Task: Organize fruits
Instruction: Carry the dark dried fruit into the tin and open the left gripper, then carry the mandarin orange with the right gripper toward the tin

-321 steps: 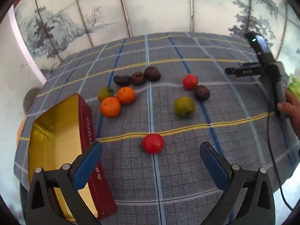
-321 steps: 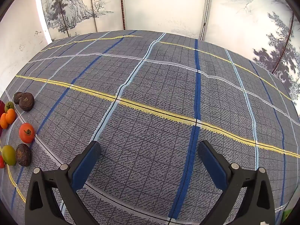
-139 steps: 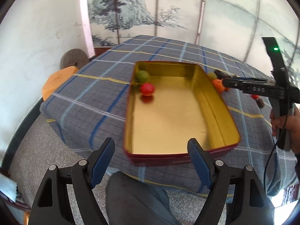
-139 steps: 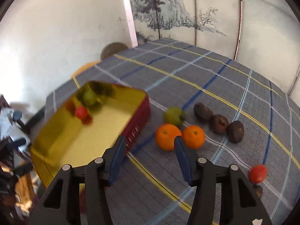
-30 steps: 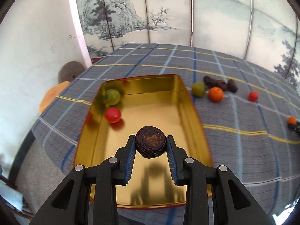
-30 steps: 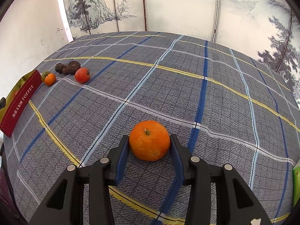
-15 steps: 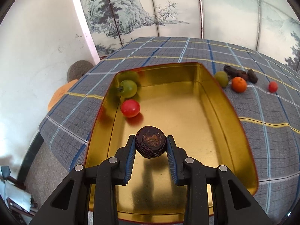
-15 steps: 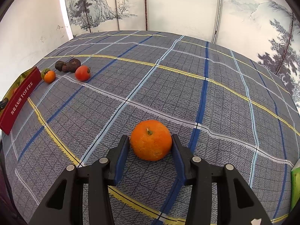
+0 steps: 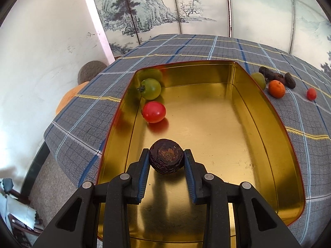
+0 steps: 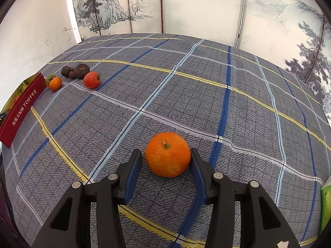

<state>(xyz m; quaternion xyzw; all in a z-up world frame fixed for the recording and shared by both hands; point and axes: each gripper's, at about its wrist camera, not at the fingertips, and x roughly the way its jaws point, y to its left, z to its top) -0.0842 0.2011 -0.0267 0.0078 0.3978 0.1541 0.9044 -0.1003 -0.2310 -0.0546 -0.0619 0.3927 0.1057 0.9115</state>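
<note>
— Status of tin and left side?
— Gold-lined tin (image 9: 266, 111) on the checked tablecloth (image 9: 186, 45), long axis running away from the camera. Left gripper (image 9: 166, 159) pitched steeply down over the near half of the tin, clamped on a dark wrinkled fruit (image 9: 166, 158). Fruit above the tin floor, contact not clear. Green tomato (image 9: 150, 88) and red tomato (image 9: 154, 112) parked in the far left corner, well apart from the held fruit. Drop point directly below; likely no travel needed, only a release.
— Right side?
— Right gripper (image 10: 166, 161) also angled down, jaws opening around an orange (image 10: 167, 154) resting on the cloth. Clear gap at the left pad; right pad touching or nearly so, hard to tell. Orange dead ahead, between the fingers, no longer gripped.
— Remaining stock?
— Small orange (image 10: 55, 83), red fruit (image 10: 91, 80) and dark fruits (image 10: 75, 71) in a row beside the tin's red wall (image 10: 20, 109), far left of the right gripper.
</note>
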